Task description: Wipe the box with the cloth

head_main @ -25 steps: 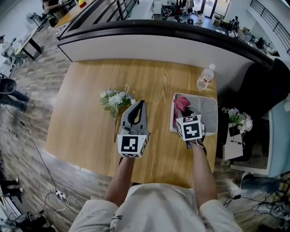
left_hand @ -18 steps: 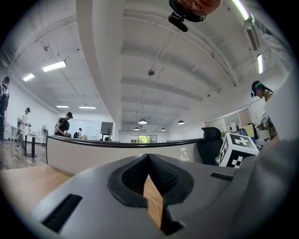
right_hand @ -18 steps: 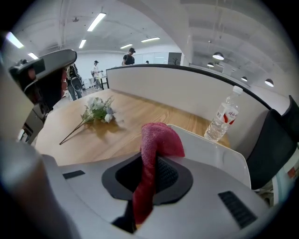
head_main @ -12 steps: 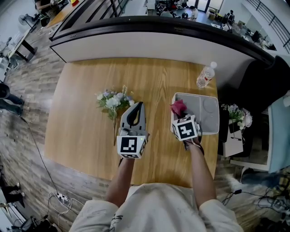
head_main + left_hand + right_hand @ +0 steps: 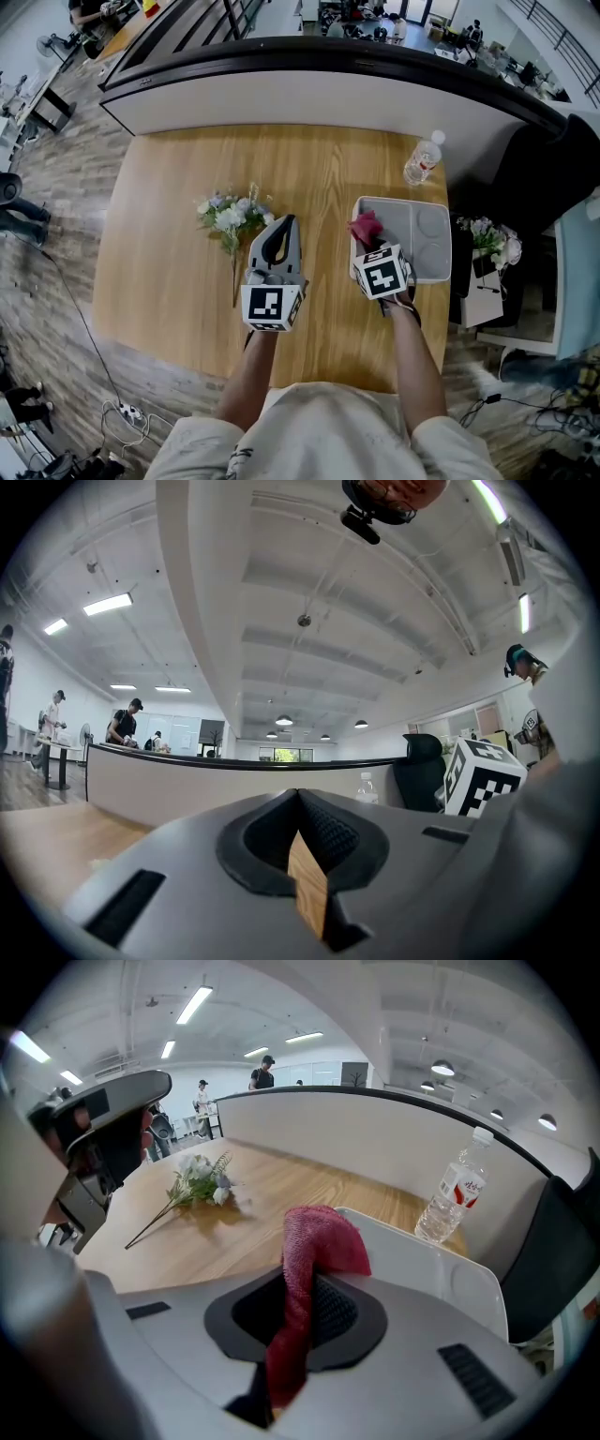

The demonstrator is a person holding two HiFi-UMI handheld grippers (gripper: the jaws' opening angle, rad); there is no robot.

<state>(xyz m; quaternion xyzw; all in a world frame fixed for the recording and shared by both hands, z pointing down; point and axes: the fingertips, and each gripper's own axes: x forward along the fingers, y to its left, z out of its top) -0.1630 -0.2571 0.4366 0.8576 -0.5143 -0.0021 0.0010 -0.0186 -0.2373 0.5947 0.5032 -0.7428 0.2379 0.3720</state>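
A shallow grey box (image 5: pixel 427 230) lies on the wooden table at the right. My right gripper (image 5: pixel 369 236) is shut on a pink-red cloth (image 5: pixel 365 226), which sticks up over the box's left rim. In the right gripper view the cloth (image 5: pixel 305 1279) hangs pinched between the jaws with the box (image 5: pixel 427 1265) just beyond. My left gripper (image 5: pixel 279 230) is shut with nothing in it, held above the table beside the box; the left gripper view shows its jaws closed and tilted up toward the ceiling.
A bunch of pale flowers (image 5: pixel 230 217) lies left of my left gripper. A water bottle (image 5: pixel 423 160) stands behind the box near the table's far right corner. A white counter wall runs behind the table. A black chair stands at the right.
My right gripper has pulled back toward me and to the left with the cloth, from inside the box to its left rim. The left gripper has hardly moved.
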